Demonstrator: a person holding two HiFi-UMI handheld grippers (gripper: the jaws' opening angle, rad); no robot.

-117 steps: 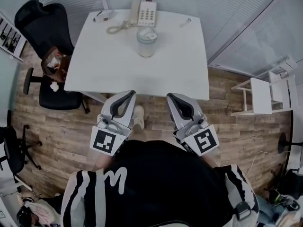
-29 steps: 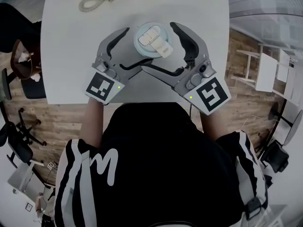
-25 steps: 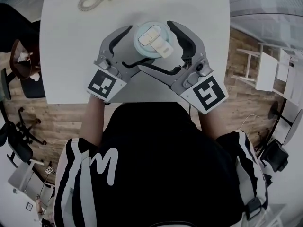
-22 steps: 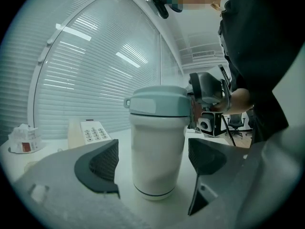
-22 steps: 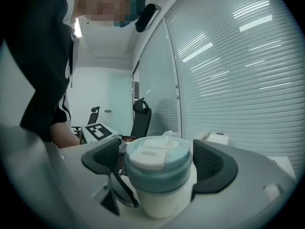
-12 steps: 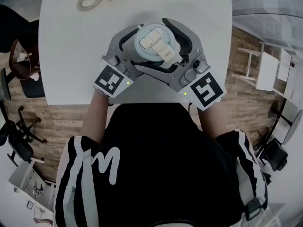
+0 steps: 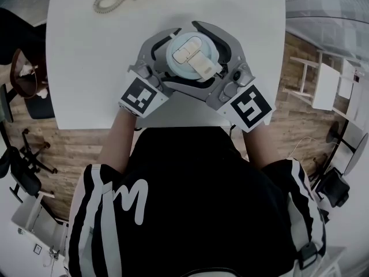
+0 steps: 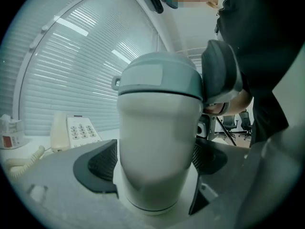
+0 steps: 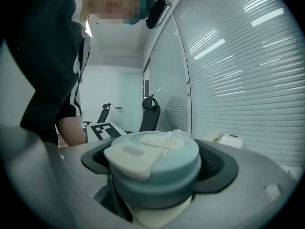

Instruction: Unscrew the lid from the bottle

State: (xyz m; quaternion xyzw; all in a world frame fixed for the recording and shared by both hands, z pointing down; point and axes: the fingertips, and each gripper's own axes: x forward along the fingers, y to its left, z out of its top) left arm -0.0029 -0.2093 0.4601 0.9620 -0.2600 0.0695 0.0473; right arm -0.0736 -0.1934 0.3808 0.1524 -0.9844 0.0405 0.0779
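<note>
A white bottle (image 7: pixel 180 77) with a pale blue-green flip-top lid (image 7: pixel 193 55) stands upright near the front of the white table (image 7: pixel 81 68). My left gripper (image 8: pixel 153 162) is shut on the bottle's body (image 8: pixel 157 142), with a dark pad pressed against each side, low down. My right gripper (image 9: pixel 156 168) is shut on the lid (image 9: pixel 159 173), higher up, its pads against the lid's rim. In the head view both sets of jaws wrap the bottle from the near side and cross under the lid. The bottle's base is hidden.
A desk phone (image 8: pixel 78 130) with a coiled cord (image 7: pixel 118 2) lies at the table's far edge. A black office chair (image 7: pixel 20 51) stands to the left, a white rack (image 7: pixel 323 79) to the right. Slatted blinds (image 9: pixel 248 75) close the back.
Both grippers rose from near my lap to the table and moved in on the bottle. Over the last second their jaws narrowed from open until they pressed on the body and the lid.
</note>
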